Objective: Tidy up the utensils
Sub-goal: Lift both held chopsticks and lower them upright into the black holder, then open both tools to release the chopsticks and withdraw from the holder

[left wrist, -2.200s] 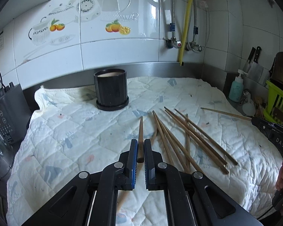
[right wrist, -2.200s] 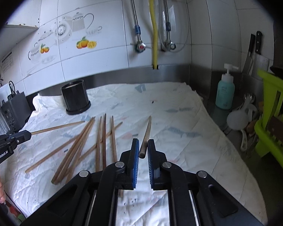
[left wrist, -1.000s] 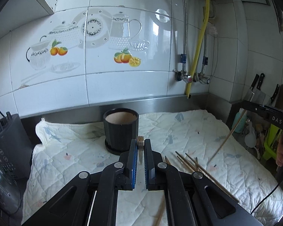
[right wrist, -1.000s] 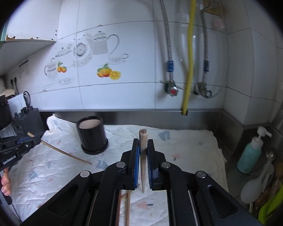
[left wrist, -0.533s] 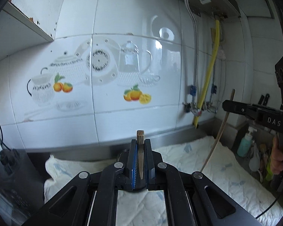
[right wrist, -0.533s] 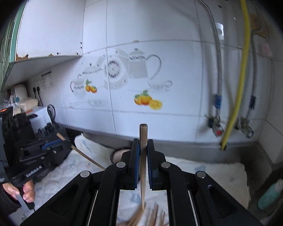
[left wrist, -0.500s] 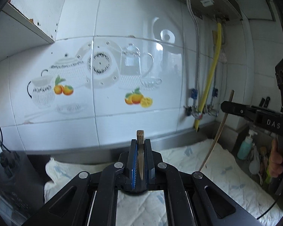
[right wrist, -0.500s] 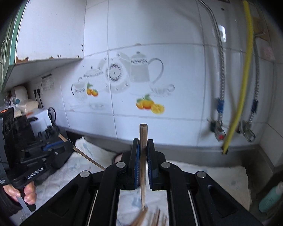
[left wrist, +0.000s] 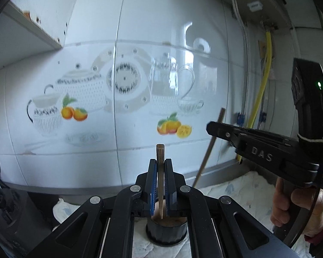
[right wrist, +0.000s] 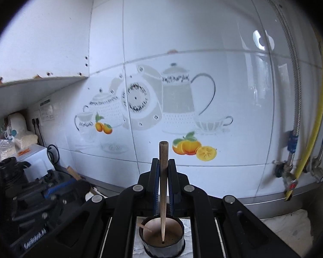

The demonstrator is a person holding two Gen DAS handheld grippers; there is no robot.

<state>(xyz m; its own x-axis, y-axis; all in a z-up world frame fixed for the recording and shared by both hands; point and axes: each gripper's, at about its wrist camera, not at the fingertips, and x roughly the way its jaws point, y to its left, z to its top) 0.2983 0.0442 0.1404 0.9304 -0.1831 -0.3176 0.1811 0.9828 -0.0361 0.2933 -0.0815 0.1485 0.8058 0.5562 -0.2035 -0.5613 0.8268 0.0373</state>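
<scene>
Both my tongs are pinching slim wooden chopsticks upright: left gripper [left wrist: 160, 173] holding one chopstick [left wrist: 160, 178], right gripper [right wrist: 163, 172] another [right wrist: 163, 185], tapered tips pointing down over the round black holder [right wrist: 163, 241].

Holder [right wrist: 163, 239] below both chopsticks [right wrist: 163, 185], before wall.

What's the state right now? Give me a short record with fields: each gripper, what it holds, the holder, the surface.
left gripper: shut on a chopstick, held upright, tip down above the holder
right gripper: shut on a second chopstick, upright, tip over the holder's open mouth
holder: black round cup, standing below both grippers; a thin tip pokes in at its left rim
surface: pale quilted cloth under the holder
loose chopsticks: none in view now
</scene>
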